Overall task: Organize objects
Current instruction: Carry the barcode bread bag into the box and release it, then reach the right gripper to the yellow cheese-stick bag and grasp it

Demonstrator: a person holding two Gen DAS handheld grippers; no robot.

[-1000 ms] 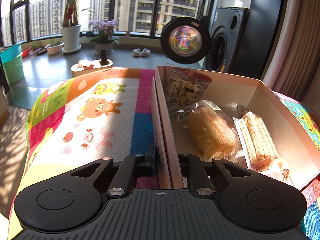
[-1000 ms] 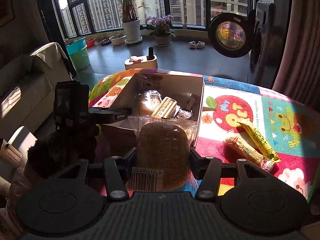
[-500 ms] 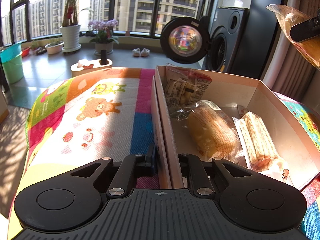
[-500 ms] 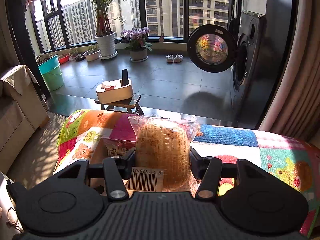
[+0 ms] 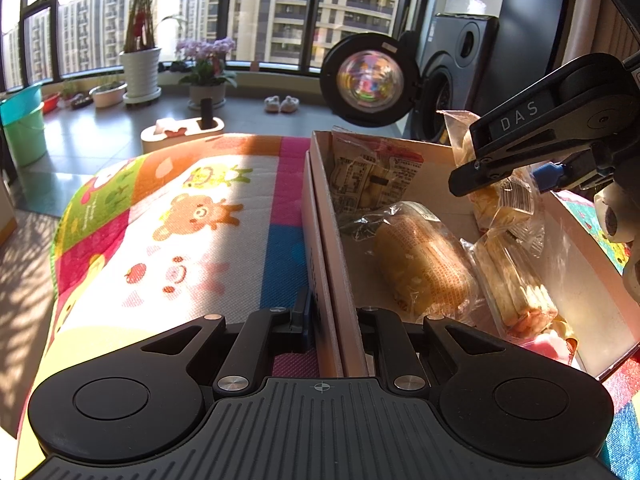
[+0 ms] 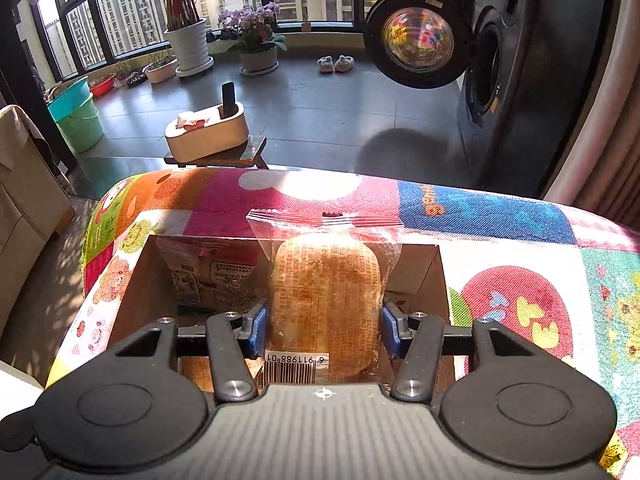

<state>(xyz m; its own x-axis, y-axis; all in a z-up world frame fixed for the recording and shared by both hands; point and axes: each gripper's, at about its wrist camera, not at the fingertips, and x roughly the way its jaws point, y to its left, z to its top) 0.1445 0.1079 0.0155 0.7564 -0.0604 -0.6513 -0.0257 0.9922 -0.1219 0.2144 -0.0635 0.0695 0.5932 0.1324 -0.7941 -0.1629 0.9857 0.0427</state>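
Cartoon mat (image 5: 192, 216); right tongs (image 6: 322, 334) grip bagged bread (image 6: 326, 304) (barcoded); left tongs (image 5: 332, 320) pinch box wall (image 5: 326, 248).

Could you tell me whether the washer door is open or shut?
Open: the round washer door stands swung out, leaving the drum opening exposed.

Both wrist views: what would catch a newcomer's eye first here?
The wrapped bread clamped in the right gripper, held over the open cardboard box, stands out first. Next, the left gripper pinching the box's near wall, with more packaged snacks inside. Behind, the washing machine's round door hangs open.
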